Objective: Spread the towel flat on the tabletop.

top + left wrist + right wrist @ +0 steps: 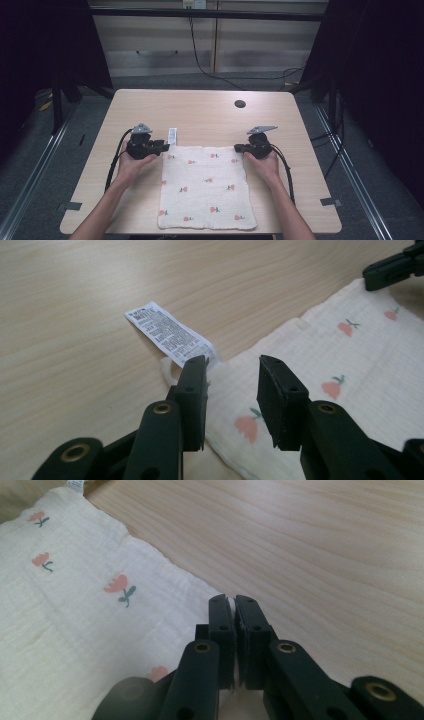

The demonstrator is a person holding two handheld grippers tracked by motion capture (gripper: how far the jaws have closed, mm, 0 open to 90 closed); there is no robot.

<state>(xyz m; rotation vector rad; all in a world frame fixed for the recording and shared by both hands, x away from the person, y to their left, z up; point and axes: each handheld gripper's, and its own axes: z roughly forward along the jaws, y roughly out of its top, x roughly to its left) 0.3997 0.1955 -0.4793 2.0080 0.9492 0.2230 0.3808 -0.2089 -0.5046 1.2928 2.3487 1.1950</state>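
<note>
A white cloth [205,187] printed with small red flowers lies flat on the wooden table [200,107], reaching the near edge. A white care label [172,136] sticks out from its far left corner. My left gripper [165,146] hovers at that corner, open. In the left gripper view the corner of the cloth [350,365] lies between the spread jaws of my left gripper [232,365], beside the label [170,332]. My right gripper [239,148] rests at the far right corner. In the right gripper view my right gripper [232,600] is shut on the edge of the cloth [75,605].
A round dark hole [240,104] sits in the tabletop toward the far right. Bare wood stretches behind the cloth and on both sides. Beyond the table stands a light cabinet [160,40] with a black cable [200,60] hanging down to the floor.
</note>
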